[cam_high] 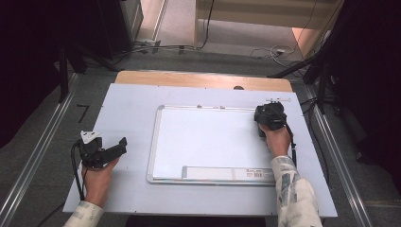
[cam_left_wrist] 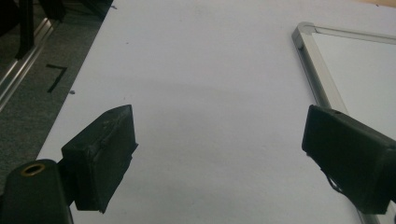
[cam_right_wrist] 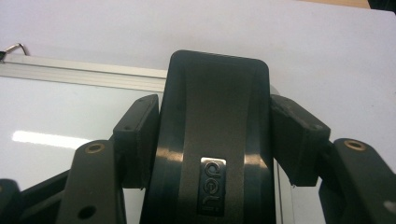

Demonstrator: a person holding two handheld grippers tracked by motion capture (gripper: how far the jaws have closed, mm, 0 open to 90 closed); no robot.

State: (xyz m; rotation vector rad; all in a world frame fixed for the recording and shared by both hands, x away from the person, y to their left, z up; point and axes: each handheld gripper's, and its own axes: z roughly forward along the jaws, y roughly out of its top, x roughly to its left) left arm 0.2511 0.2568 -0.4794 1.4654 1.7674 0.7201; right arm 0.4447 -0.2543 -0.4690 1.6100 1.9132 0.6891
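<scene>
A white whiteboard point(cam_high: 208, 139) with a silver frame lies flat in the middle of the table. My right gripper point(cam_high: 267, 113) is at its far right corner, shut on a black eraser point(cam_right_wrist: 215, 93) marked "deli". In the right gripper view the jaws press on the eraser's two sides, my right gripper point(cam_right_wrist: 219, 114) standing over the whiteboard's point(cam_right_wrist: 60, 112) top frame edge. My left gripper point(cam_high: 117, 148) hovers low over the bare table, left of the board. Its jaws stand wide apart, and my left gripper point(cam_left_wrist: 222, 121) holds nothing. The whiteboard's corner point(cam_left_wrist: 317, 70) lies to its right.
A pale sheet point(cam_high: 127, 109) covers the table, with a wooden strip point(cam_high: 203, 79) at the far edge. A grey tray strip with a label point(cam_high: 227, 173) runs along the board's near edge. Metal rails point(cam_high: 42, 146) and cables point(cam_high: 279, 52) lie on the floor around.
</scene>
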